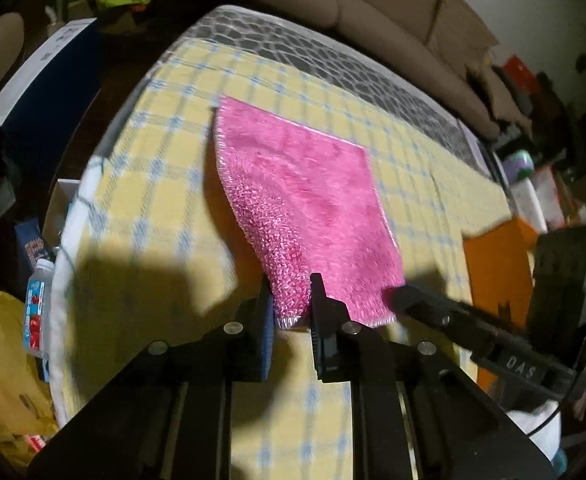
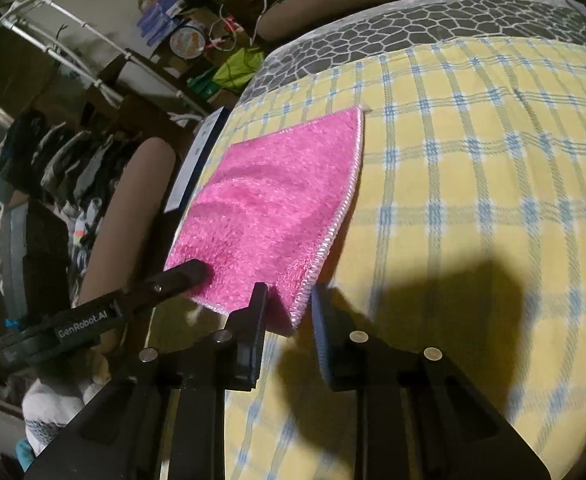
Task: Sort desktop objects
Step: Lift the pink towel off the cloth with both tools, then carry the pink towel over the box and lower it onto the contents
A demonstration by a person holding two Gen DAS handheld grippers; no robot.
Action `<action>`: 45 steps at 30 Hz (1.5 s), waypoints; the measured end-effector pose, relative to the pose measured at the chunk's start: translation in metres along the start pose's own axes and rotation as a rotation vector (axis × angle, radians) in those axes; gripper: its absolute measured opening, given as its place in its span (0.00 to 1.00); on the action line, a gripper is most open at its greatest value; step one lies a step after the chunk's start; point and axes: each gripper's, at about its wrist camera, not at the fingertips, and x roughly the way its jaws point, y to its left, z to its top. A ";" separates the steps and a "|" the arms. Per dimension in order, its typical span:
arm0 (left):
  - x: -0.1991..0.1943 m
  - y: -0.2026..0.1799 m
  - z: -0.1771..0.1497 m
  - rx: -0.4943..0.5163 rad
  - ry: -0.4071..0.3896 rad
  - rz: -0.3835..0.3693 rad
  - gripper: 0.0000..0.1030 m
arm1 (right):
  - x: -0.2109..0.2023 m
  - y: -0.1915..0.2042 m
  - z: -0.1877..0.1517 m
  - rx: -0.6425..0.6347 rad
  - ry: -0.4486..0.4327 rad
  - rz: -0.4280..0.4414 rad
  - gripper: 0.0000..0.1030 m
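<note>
1. While the pink cloth is lying spread over the yellow checked tablecloth on the worktop, we are gripping its near edge at both corners.
2. We are pinching one near corner with the left hand-held gripper, its fingers closed narrow on the fabric.
3. We are clamping the other near corner with the right hand-held gripper, the hem passing between its fingers.
4. We are seeing an orange item lying near the cloth.

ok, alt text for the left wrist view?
Left tongs pinch the near corner of a pink cloth spread over a yellow checked tablecloth. Right tongs hold the neighbouring corner; an orange sheet lies at right.
</note>
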 end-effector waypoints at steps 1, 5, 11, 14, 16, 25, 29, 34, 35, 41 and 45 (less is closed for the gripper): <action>-0.004 -0.007 -0.007 0.019 0.005 0.001 0.14 | -0.006 0.004 -0.004 -0.012 -0.001 -0.004 0.22; -0.018 -0.033 -0.033 0.076 0.002 0.000 0.14 | -0.028 0.019 -0.024 -0.041 0.000 0.010 0.22; -0.034 -0.049 -0.075 0.081 0.015 -0.032 0.14 | -0.049 0.031 -0.059 -0.075 0.022 -0.019 0.22; -0.038 -0.052 -0.089 0.072 0.033 -0.077 0.14 | -0.057 0.021 -0.072 -0.060 0.031 -0.026 0.22; -0.037 -0.054 -0.095 0.073 0.046 -0.088 0.14 | -0.060 0.013 -0.076 -0.033 0.031 -0.028 0.23; -0.017 -0.045 -0.090 0.025 0.081 -0.096 0.14 | -0.045 -0.026 -0.079 0.114 0.051 -0.034 0.34; -0.027 -0.056 -0.089 0.028 0.056 -0.230 0.14 | -0.046 -0.016 -0.070 0.095 0.024 0.019 0.34; -0.056 -0.072 -0.084 0.050 -0.026 -0.372 0.14 | -0.064 0.008 -0.063 0.032 -0.041 0.041 0.33; -0.061 -0.074 -0.083 0.053 -0.041 -0.394 0.14 | -0.070 0.011 -0.061 0.022 -0.058 0.050 0.33; -0.083 -0.087 -0.076 0.078 -0.102 -0.528 0.14 | -0.109 0.021 -0.057 -0.014 -0.146 0.079 0.32; -0.092 -0.106 -0.073 0.103 -0.132 -0.603 0.14 | -0.138 0.024 -0.055 -0.047 -0.202 0.067 0.32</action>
